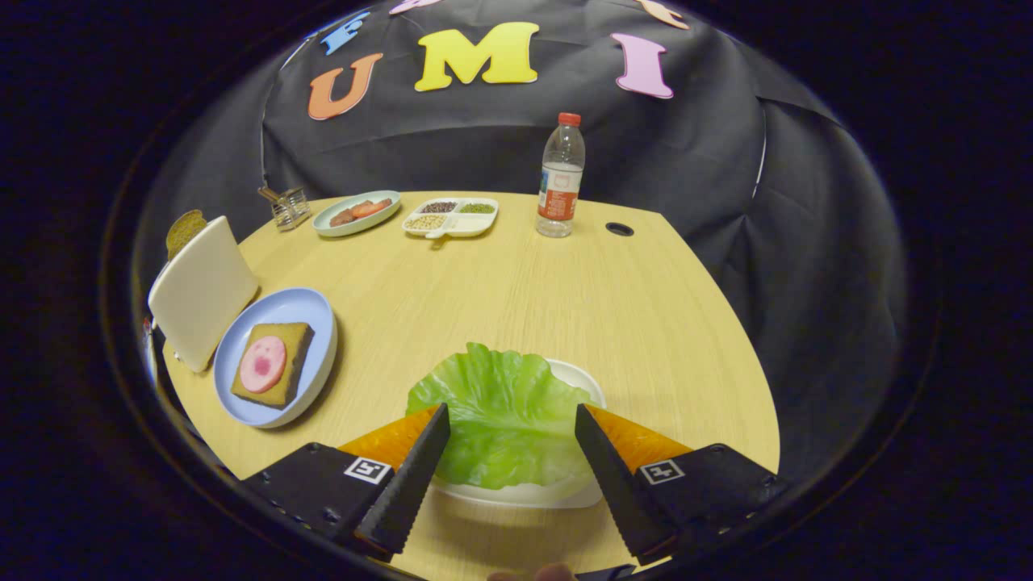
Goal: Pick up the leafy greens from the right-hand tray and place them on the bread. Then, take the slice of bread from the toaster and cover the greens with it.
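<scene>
Water bottle (560, 179), divided snack dish (452, 218), green plate (357, 213), small metal rack (289, 206), wooden table (516, 290).

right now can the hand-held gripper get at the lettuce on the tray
Probably yes. The hand-held gripper is open, its fingers either side of the lettuce, which lies uncovered on the white tray with nothing between them.

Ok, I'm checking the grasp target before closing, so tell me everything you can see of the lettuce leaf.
The lettuce leaf is one light green, glossy piece with a ruffled edge and pale veins, looking like a plastic replica. It lies flat on a white tray, covering most of it and overhanging its far-left rim. The gripper is open, its fingers straddling the leaf on either side; whether they touch it is unclear.
</scene>
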A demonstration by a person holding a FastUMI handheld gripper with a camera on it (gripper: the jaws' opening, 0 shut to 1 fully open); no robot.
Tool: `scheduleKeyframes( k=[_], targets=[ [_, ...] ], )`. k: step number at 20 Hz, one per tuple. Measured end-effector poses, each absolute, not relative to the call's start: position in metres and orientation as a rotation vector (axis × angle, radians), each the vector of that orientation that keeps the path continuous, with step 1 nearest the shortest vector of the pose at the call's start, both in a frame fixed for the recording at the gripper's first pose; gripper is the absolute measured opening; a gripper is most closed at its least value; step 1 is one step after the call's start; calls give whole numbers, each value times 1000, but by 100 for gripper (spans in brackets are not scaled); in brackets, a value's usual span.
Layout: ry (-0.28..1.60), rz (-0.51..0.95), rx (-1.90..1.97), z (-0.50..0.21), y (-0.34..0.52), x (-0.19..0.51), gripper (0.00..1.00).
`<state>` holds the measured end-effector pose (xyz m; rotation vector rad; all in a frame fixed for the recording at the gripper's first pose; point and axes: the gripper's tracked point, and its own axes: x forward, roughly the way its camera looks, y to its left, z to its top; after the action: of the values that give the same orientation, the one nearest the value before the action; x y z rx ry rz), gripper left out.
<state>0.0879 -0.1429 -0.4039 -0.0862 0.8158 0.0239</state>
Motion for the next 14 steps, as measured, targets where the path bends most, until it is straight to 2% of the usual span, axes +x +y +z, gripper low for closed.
scheduleKeyframes(
  k=[8,11,13,14],
  targets=[
    [864,52,-63,-428,-144,92,97],
    [856,51,-63,-427,-148,93,77],
    [848,41,-70,-429,-152,95,52],
    [845,39,-71,-428,-152,95,36]
  ],
)
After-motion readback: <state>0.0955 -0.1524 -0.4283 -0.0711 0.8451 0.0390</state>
